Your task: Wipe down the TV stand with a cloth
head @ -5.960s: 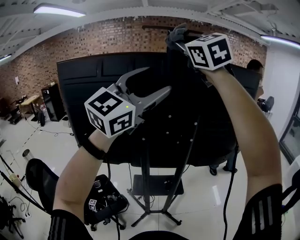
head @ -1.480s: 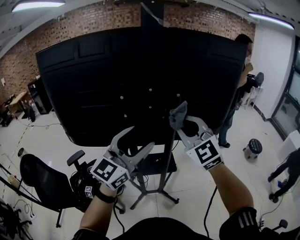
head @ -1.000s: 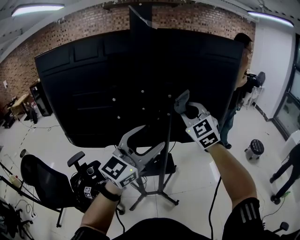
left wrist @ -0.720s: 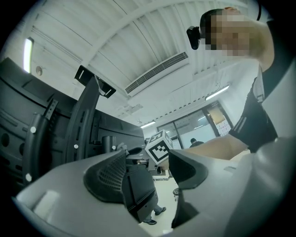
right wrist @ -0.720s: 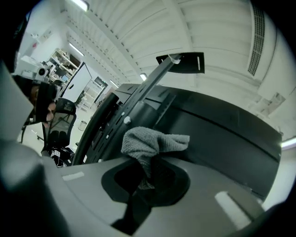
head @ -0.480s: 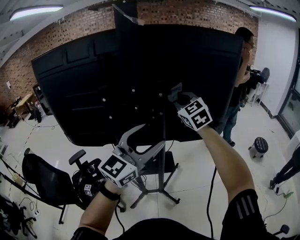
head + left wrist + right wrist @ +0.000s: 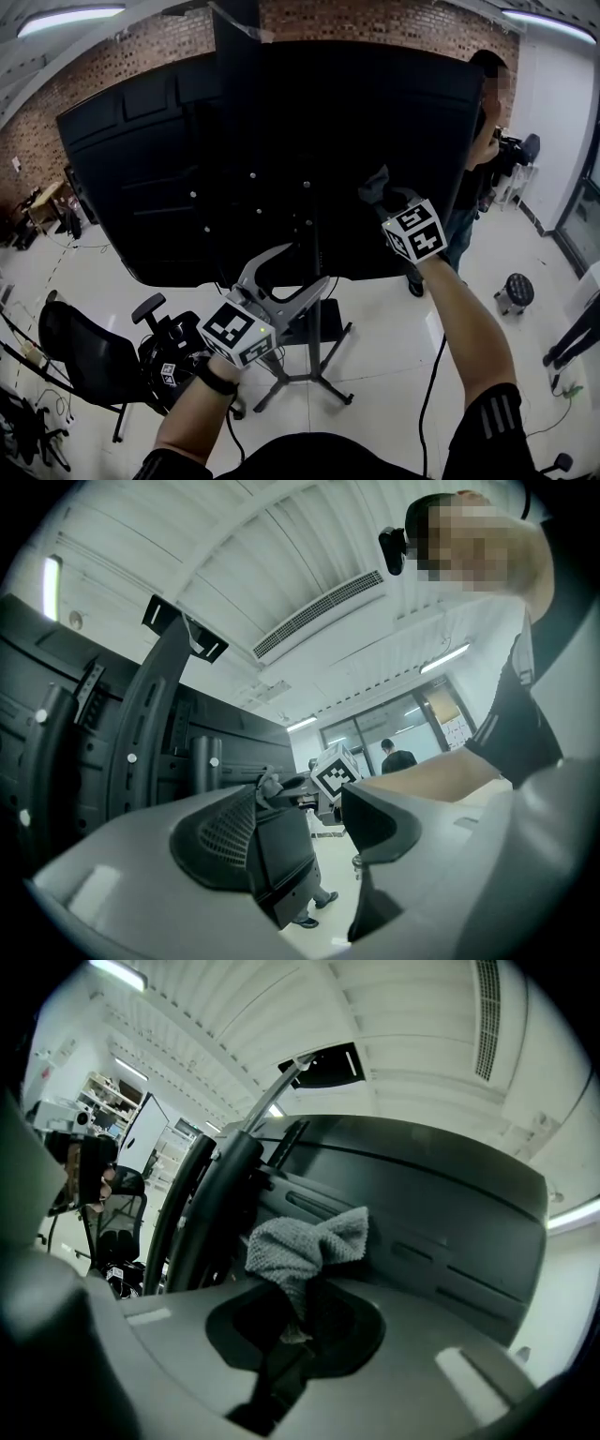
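The TV stand's black pole (image 7: 316,281) rises from splayed legs to the back of a large black TV (image 7: 150,187). My right gripper (image 7: 384,195) is shut on a bunched grey cloth (image 7: 377,181), which lies against the TV's back panel just right of the pole. In the right gripper view the cloth (image 7: 305,1239) sticks out of the shut gripper (image 7: 298,1309), beside the stand's curved bracket (image 7: 211,1208). My left gripper (image 7: 310,262) hangs open and empty in front of the pole, lower down. The left gripper view shows the open left gripper (image 7: 323,808) and the bracket arm (image 7: 150,705).
A black office chair (image 7: 80,356) stands at the lower left. A person (image 7: 483,141) stands behind the TV's right edge, with a small stool (image 7: 514,292) nearby. Another person's legs (image 7: 581,337) show at the far right. A cable (image 7: 427,403) trails across the white floor.
The right gripper came down from near the TV's top to mid-height, and over the last second slid the cloth rightward away from the pole. The left gripper has stayed open and hardly moved.
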Available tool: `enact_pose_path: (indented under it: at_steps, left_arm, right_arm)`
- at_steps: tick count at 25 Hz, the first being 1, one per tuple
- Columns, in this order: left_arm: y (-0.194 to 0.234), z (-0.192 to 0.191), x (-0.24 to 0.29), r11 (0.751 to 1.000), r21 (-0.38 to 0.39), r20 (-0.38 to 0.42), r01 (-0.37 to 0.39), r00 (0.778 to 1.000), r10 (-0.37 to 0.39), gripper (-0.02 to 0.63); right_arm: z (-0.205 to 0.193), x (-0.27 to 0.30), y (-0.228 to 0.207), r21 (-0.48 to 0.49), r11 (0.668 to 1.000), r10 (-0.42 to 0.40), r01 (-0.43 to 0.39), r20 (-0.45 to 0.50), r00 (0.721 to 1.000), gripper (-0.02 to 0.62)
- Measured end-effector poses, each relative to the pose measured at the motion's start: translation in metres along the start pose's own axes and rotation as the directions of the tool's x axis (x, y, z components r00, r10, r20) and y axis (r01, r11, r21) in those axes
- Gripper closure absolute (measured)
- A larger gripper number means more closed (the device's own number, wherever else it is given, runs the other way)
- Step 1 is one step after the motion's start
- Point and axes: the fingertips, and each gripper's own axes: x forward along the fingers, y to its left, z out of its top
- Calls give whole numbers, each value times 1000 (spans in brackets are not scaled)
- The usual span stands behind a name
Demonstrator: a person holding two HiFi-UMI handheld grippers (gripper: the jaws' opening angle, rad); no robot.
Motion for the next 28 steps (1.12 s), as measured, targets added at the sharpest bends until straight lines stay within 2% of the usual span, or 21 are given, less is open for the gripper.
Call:
enact_pose_path:
  at_steps: [11, 14, 19, 28]
  left_arm:
    - [-12, -9, 15, 1000, -4, 2, 6, 1000, -6, 296]
    - [-15, -3, 12, 1000, -3, -3, 0, 1000, 0, 296]
    - [-7, 0, -5, 1000, -2, 8, -15, 1000, 15, 296]
    - [29, 18, -73, 998, 8, 37, -62, 997, 61, 296]
  right_arm:
    - [-43, -32, -53, 52, 993, -99, 103, -63, 993, 566]
    - [-38, -40, -52, 79, 991, -107, 109, -36, 994, 566]
    - [5, -55, -12, 91, 995, -52, 44, 84, 995, 566]
    - [95, -46, 105, 49, 993, 90, -103, 218, 972, 566]
